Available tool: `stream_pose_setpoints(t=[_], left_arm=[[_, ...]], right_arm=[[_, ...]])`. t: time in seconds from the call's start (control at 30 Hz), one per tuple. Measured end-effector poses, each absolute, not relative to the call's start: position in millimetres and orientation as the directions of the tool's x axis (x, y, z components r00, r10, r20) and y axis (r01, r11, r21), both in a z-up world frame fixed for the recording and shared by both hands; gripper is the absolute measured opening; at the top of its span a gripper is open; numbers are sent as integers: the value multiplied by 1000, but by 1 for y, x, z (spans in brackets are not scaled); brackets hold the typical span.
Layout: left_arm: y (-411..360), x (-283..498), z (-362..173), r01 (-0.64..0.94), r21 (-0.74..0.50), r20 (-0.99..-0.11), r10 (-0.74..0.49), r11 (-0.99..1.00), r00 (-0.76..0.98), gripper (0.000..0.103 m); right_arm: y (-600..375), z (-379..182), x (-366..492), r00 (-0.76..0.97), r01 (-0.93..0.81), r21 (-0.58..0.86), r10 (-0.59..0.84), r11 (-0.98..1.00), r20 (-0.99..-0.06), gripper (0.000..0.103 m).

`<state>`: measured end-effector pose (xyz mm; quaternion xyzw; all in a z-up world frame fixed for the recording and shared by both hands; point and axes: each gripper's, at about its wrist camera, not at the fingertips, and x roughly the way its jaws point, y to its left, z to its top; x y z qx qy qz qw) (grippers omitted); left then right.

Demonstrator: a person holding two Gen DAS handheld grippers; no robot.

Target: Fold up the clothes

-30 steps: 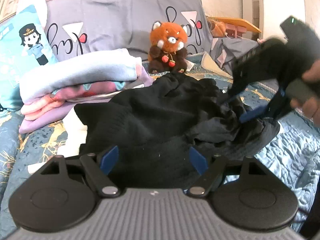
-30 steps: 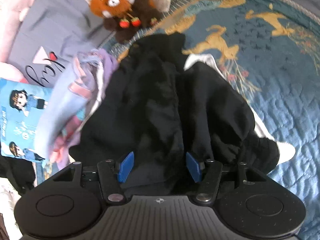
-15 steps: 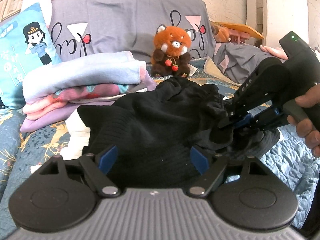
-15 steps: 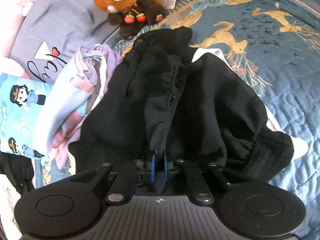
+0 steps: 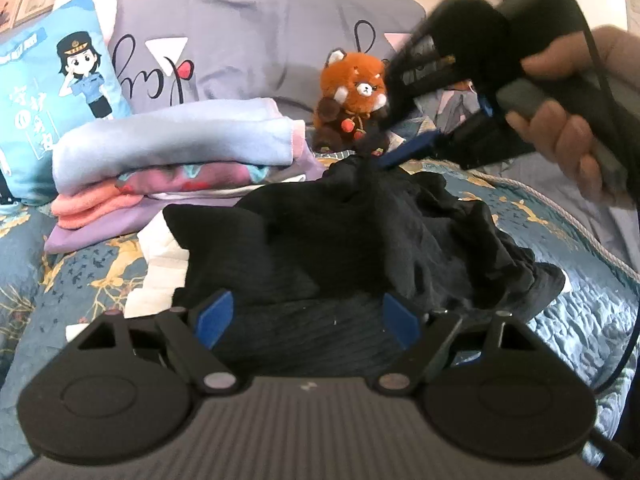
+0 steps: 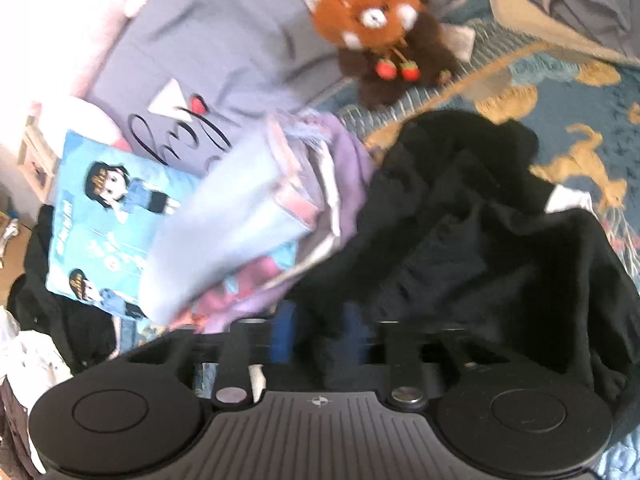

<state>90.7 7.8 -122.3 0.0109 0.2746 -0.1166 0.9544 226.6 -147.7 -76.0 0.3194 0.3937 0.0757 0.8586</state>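
Note:
A crumpled black garment (image 5: pixel 340 240) lies on the blue quilt (image 5: pixel 580 312), with a white piece (image 5: pixel 160 264) showing under its left edge. My left gripper (image 5: pixel 306 318) hovers open over the garment's ribbed near hem, its blue pads wide apart and clear of the cloth. My right gripper (image 5: pixel 390 138), held in a hand (image 5: pixel 568 132), is raised at the garment's far top. Its jaws are opening, and a peak of black cloth is still drawn up between them. In the blurred right wrist view the garment (image 6: pixel 480 240) fills the gap between the pads of the right gripper (image 6: pixel 319 334).
A stack of folded clothes (image 5: pixel 172 152) sits left of the garment, seen again (image 6: pixel 240 220) in the right wrist view. A red panda plush (image 5: pixel 352 92) sits behind. A cartoon pillow (image 5: pixel 60 92) and a grey pillow (image 5: pixel 248 48) line the headboard.
The right gripper shut on a fold of the black garment, then rose and moved toward the plush, pulling the cloth into a peak; its pads now stand apart. The left gripper kept still.

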Motion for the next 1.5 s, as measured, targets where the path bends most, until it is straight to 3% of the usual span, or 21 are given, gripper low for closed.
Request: stream_pose_setpoints(t=[0.23,0.37,0.5,0.63,0.77,0.87,0.97,1.1,1.23,1.3,1.4,1.5], left_arm=[[7,91,-121,229,-45,-527,-218,972,821,86],[3,92,-123,233,-27,-533,-211,972,819,86],[2,93,-123,232,-15,-530,-205,973,823,86],[6,95,-122,217,-24,-526,-197,976,827,87],[10,97,-115,211,-13,-517,-187,977,835,87],[26,103,-92,195,9,-493,-166,981,854,90],[63,130,-68,222,-55,-492,-220,973,842,102],[110,176,-49,282,-105,-461,-298,954,836,103],[150,223,-48,336,-181,-482,-381,924,789,102],[166,243,-57,400,-273,-494,-484,875,722,102],[186,264,-78,483,-446,-432,-654,753,621,102],[195,281,-96,434,-439,-496,-615,787,613,102]], right_arm=[[-166,-85,208,703,151,623,360,767,-614,69],[-160,-115,212,616,138,678,473,722,-630,67],[-171,-144,218,586,250,592,367,767,-723,60],[-208,-135,223,644,284,575,292,768,-707,59],[-240,-110,247,688,279,521,211,807,-695,76],[-259,-96,274,693,246,468,184,849,-697,78],[-270,-92,303,683,193,401,170,896,-710,78],[-275,-95,331,681,120,316,153,941,-716,78],[-281,-105,358,664,56,324,208,944,-719,78],[-283,-110,369,648,43,348,239,936,-723,78],[-282,-111,380,638,25,349,254,937,-727,78],[-279,-106,384,639,-12,319,253,948,-726,78]])
